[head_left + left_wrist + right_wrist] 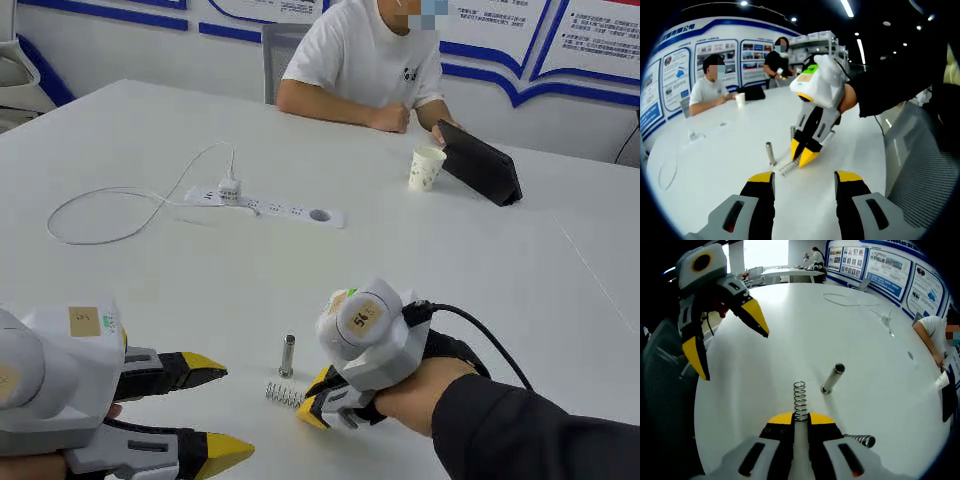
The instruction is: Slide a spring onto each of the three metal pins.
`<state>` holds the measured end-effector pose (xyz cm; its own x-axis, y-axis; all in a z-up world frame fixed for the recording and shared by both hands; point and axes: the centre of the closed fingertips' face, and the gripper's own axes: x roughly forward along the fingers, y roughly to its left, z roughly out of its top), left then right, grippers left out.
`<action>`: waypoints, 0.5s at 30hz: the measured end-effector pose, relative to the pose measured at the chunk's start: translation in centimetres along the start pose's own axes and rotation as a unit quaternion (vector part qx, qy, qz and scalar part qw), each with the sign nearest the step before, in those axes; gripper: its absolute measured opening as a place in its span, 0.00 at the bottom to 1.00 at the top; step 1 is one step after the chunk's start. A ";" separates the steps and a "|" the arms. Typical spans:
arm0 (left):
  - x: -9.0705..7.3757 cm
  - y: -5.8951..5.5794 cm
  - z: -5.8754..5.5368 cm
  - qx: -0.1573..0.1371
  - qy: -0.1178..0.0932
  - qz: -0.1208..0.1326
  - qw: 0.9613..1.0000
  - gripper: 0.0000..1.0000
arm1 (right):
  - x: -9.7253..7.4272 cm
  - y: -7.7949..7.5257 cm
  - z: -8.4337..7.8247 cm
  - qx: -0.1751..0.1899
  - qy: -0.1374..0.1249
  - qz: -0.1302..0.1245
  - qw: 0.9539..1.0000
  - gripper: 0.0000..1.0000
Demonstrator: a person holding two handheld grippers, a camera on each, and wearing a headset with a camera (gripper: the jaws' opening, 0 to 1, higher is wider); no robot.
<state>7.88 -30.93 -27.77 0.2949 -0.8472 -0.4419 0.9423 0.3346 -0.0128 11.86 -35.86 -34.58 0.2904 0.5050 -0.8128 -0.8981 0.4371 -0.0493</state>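
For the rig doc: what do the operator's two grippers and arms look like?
The left gripper and the right gripper both have bulky white housings, black jaws ending in pointed yellow tips, and a tan sticker on top. A black cable leaves the right gripper's housing. The arm behind it wears a black sleeve.

You're in an office meeting room: a large white counter (420, 270), blue-trimmed wall posters (598, 40), a power strip (270, 208), a seated person (365, 55) opposite.
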 end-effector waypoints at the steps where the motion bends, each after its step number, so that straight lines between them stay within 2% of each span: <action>1: 0.1 -0.1 0.0 0.001 0.001 -0.002 1.000 0.49 | -0.2 0.2 0.1 -0.004 -0.001 0.001 1.000 0.11; 15: 1.2 -1.2 -0.1 0.021 0.008 -0.027 0.999 0.46 | -4.2 3.1 0.3 -0.062 -0.001 0.031 0.998 0.11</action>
<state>7.10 -32.35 -28.35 0.2409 -0.8569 -0.4556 0.9627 0.2704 0.0004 8.01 -36.41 -31.15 0.2343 0.5296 -0.8153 -0.9479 0.3106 -0.0706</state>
